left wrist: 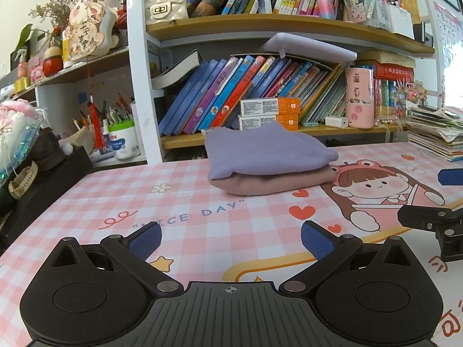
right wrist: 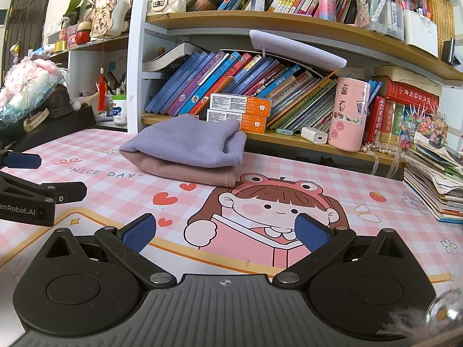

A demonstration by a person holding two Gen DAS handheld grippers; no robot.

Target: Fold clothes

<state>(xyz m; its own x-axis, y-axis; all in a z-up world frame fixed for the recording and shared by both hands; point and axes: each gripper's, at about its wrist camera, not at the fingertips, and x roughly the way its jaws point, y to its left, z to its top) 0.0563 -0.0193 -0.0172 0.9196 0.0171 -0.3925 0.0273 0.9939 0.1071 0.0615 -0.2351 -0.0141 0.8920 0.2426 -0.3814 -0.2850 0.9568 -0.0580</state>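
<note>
Both the left tool (left wrist: 231, 241) and right tool (right wrist: 225, 232) hover spread and empty at frame bottom, while the folded purple cloth (left wrist: 266, 151) lies atop the pink cloth (left wrist: 275, 183) mid-desk (left wrist: 115, 202).

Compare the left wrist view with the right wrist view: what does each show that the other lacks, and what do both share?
Only the left wrist view shows the left gripper head-on, open and empty. Only the right wrist view shows the dark door and the right gripper head-on, also open. Both show the folded purple garment stacked on the folded pink garment, the checked pink desk mat and the pink canister.
</note>
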